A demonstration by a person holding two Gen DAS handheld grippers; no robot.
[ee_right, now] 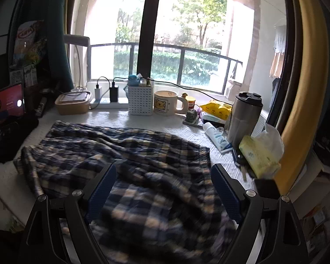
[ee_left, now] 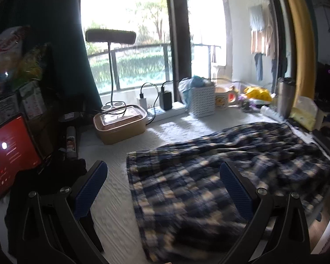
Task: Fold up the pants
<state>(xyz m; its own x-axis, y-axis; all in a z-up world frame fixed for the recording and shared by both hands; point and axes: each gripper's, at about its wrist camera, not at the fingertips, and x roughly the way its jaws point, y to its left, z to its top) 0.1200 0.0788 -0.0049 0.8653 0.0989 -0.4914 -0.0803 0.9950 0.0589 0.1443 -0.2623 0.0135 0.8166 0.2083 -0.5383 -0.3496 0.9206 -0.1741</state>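
Both tongs wide apart, gripping nothing: left gripper (ee_left: 162,184) hangs over the near-left edge of the plaid pants (ee_left: 220,165), right gripper (ee_right: 164,186) over rumpled cloth toward their right side. Pants lie spread but wrinkled on the white quilted table cover (ee_left: 112,198), so the job looks early, prob. at the grasp-for-a-fold stage. Next move calls for dropping each gripper to an edge & pinching a single layer cleanly.

Beyond, clutter crowds the far side: lidded food box (ee_left: 120,124), white basket (ee_right: 141,100), bear mug (ee_right: 166,103), steel tumbler (ee_right: 244,116), tissue pack (ee_right: 258,156). Tumbler & tissues sit near the pants' right end; a sweeping fold could knock them.
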